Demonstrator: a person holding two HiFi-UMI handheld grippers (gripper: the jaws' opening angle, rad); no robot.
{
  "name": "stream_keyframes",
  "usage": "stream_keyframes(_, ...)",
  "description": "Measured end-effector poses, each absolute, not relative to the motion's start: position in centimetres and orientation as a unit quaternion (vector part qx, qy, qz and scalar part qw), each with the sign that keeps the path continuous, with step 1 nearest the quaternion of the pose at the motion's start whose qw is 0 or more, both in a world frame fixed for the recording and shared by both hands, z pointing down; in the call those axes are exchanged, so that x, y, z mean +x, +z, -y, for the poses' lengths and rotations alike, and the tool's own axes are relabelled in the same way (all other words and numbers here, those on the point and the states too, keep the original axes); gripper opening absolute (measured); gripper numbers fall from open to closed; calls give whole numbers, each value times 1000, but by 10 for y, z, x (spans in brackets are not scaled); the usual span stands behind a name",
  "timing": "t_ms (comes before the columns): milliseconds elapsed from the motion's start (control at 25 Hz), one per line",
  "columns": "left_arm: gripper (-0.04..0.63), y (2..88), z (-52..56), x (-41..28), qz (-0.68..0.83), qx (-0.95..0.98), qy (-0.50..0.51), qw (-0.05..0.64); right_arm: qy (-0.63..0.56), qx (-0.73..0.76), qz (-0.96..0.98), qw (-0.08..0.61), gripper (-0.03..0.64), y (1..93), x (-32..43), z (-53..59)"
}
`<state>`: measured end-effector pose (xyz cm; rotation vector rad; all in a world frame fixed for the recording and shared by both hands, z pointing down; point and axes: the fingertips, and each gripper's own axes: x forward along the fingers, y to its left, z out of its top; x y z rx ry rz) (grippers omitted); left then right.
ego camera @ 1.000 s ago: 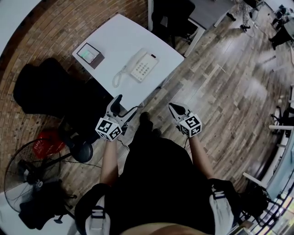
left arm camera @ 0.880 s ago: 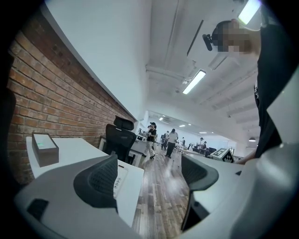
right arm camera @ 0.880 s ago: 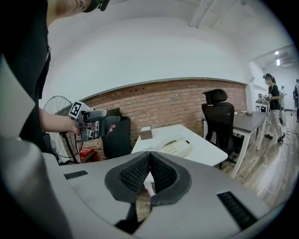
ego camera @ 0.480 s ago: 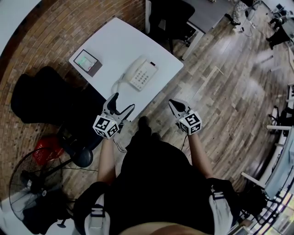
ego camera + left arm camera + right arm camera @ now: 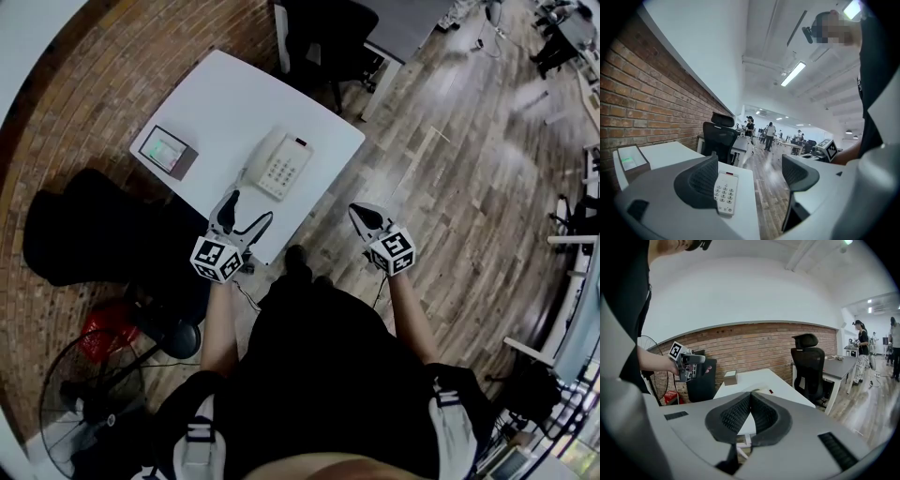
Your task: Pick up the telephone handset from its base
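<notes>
The white corded telephone handset lay in its cradle on the white push-button telephone base, near the front of the white rectangular table. The left gripper hung at the table's near edge, jaws spread wide with nothing between them. The right gripper, over the wooden plank floor, had its jaws pressed together, empty.
</notes>
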<state>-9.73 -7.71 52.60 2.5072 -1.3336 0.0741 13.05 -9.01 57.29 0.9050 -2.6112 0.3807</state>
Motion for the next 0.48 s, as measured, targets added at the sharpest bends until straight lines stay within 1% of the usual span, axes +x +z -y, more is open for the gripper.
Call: stream_keyframes(480, 417, 549, 143, -98, 435, 884, 64, 158, 147, 373, 901, 162, -3, 569, 142, 128)
